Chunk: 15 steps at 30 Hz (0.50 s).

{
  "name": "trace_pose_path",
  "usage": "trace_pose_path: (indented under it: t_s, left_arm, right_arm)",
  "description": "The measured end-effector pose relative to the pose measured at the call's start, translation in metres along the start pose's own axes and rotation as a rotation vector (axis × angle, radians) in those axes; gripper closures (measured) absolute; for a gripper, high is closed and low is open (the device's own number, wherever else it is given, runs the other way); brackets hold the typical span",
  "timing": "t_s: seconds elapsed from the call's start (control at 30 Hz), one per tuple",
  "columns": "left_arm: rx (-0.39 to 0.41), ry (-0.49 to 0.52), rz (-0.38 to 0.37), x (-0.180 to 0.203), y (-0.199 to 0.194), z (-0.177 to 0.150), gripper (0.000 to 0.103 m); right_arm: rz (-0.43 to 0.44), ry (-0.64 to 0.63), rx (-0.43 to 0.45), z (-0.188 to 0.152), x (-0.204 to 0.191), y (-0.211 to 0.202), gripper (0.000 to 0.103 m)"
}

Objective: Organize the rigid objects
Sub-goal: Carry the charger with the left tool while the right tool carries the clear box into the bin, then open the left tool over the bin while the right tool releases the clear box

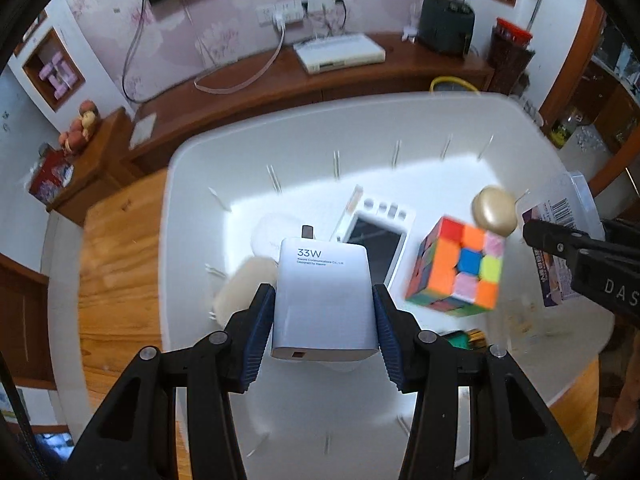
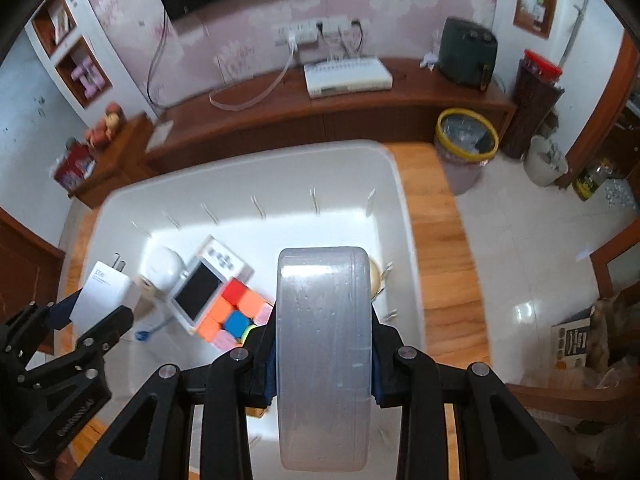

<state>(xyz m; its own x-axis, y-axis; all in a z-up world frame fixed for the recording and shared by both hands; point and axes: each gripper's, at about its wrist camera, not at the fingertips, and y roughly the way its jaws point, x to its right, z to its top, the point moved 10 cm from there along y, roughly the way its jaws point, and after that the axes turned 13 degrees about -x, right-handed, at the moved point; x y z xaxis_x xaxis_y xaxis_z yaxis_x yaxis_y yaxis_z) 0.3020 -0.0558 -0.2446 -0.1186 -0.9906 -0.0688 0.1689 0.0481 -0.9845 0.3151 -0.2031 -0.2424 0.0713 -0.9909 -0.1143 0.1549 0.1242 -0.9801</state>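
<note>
Overhead, both wrist views look down into a white plastic bin [image 1: 192, 168] w/ ribbed inner walls, resting on a wooden tabletop [image 1: 116, 264]. L gripper [image 1: 324, 312]: blue-padded fingers [image 1: 258, 320] clenched on the sides of a white 33W charger [image 1: 324, 300], held above the bin, prongs pointing away from the camera and USB port facing it. R gripper [image 2: 323, 344]: fingers grasping a translucent plastic box [image 2: 323, 360] by its two broad faces, narrow edge up, held above the bin's right portion; from the L view only the R gripper's black finger and a labelled part of the box appear at the frame's right edge. Bin contents: a scrambled Rubik's cube [image 1: 460, 264] near centre; a white-framed device w/ a dark screen [image 1: 376, 244] just left of the cube, lying partly over a flat white card w/ grey dots [image 1: 384, 206]; a round white object [image 2: 162, 268] left of the device; a gold oval case [image 1: 494, 210] near the right wall, beyond the cube. Bkgd: wooden TV bench [image 2: 360, 108] carrying a white set-top box [image 2: 347, 77] and a dark appliance [image 2: 467, 52]; yellow-rimmed waste bin [image 2: 466, 148] on the tiled floor.
</note>
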Motion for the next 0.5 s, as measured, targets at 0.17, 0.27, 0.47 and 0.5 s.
trace_pose_path:
  t_s: [0.17,0.27,0.47,0.5]
  left_arm:
    - [-0.045,0.014,0.01,0.006,0.014,-0.004,0.05]
    - [-0.019,0.04,0.049,0.009,0.006,-0.001,0.031]
    - [0.05,0.072,0.092,0.017,-0.022,-0.003,0.01]
    - [0.055,0.078,0.097,0.019,-0.026,-0.004,0.01]
  right_arm:
    - [-0.047,-0.025,-0.055,-0.007,0.001,0.022,0.062]
    - [-0.003,-0.033,-0.021,-0.009,-0.004,0.013,0.044]
    - [0.046,-0.023,0.042,-0.012,-0.006,-0.008,0.044]
    - [0.047,-0.027,0.054,-0.013,-0.007,-0.013,0.044]
